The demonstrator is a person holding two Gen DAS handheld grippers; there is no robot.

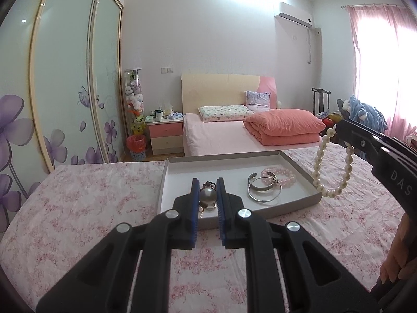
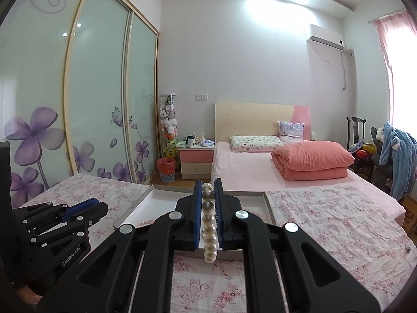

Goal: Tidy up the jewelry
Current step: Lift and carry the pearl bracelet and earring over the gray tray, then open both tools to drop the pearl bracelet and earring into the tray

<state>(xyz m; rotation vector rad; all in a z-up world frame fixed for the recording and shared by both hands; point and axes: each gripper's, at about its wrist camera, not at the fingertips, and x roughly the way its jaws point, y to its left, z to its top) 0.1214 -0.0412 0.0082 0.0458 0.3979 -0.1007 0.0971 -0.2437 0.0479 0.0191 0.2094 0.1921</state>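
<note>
Glossy round pearl bracelet (image 2: 209,224) pinched in right hand-held gripper (image 2: 208,190), left hand-held gripper (image 1: 207,190) parted over shallow grey tray (image 1: 294,200)

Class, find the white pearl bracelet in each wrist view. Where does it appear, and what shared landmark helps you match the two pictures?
Left wrist view: white pearl bracelet dangles at right from the right gripper, beside the shallow grey tray.
Right wrist view: bottom centre, pinched between the fingers.
Shared landmark: folded salmon-pink quilt on the bed.
</note>
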